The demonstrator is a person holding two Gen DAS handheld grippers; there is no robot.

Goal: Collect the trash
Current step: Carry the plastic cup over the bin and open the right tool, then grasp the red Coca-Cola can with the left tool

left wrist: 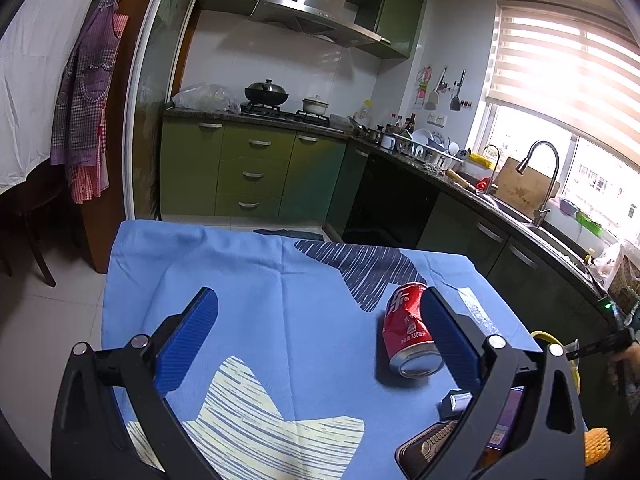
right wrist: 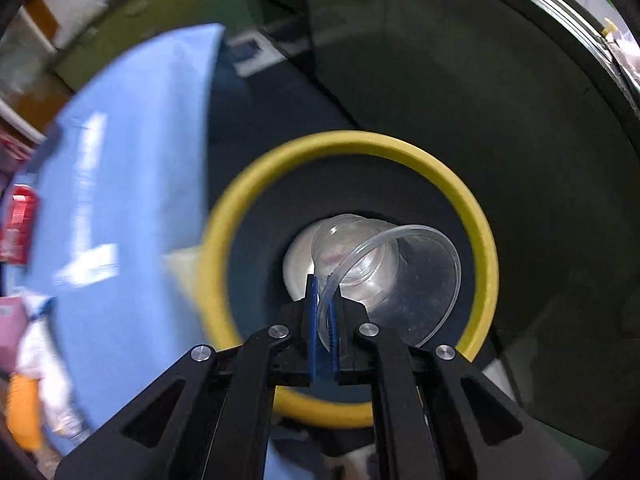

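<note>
A dented red soda can (left wrist: pixel 408 332) lies on its side on the blue tablecloth (left wrist: pixel 280 320), close to the inner side of the right finger of my left gripper (left wrist: pixel 320 328), which stands open and holds nothing. In the right wrist view my right gripper (right wrist: pixel 325 292) points steeply down over a yellow-rimmed bin (right wrist: pixel 476 216) and is shut on the rim of a clear plastic cup (right wrist: pixel 400 276). The cup hangs inside the bin's opening. The red can (right wrist: pixel 18 220) shows blurred at the left edge.
Beside the table's right edge the bin's yellow rim (left wrist: pixel 544 336) peeks out. A dark case (left wrist: pixel 428 444), a small metal clip (left wrist: pixel 456 398) and an orange object (left wrist: pixel 596 442) lie at the table's near right. Green kitchen cabinets (left wrist: pixel 248 172) and a sink counter (left wrist: pixel 520 212) stand beyond.
</note>
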